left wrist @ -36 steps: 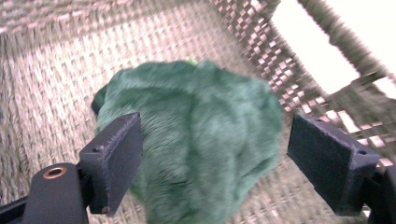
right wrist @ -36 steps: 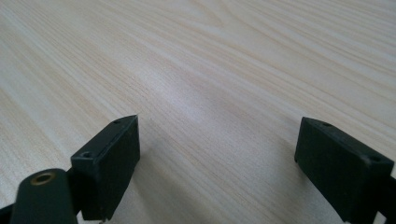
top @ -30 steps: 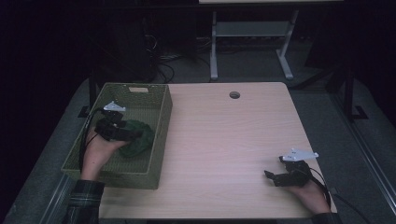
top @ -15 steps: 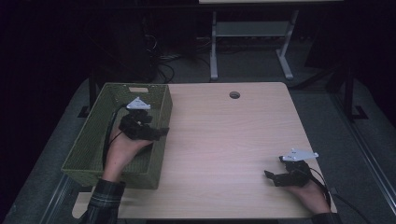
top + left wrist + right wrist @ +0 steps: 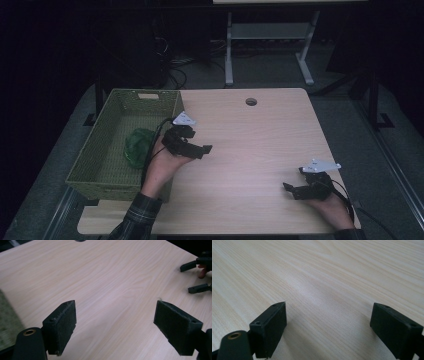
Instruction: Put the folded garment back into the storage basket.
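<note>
Presently the green bag (image 5: pixel 138 148) lies crumpled in the basket (image 5: pixel 95 159), likely light, soft, slippery, best pinched at a raised fold; left tool (image 5: pixel 202 150) and right tool (image 5: pixel 290 189) both spread, empty, over the bench (image 5: pixel 250 150).

A pale wooden worktop (image 5: pixel 250 150) spreads under and ahead of both sets of jaws, with a small round hole (image 5: pixel 251 102) near its far edge, well beyond them. Farther off than the jaws, a white metal frame (image 5: pixel 270 45) stands on the dark floor (image 5: pixel 280 75), with black cables (image 5: pixel 175 75) beside it.
</note>
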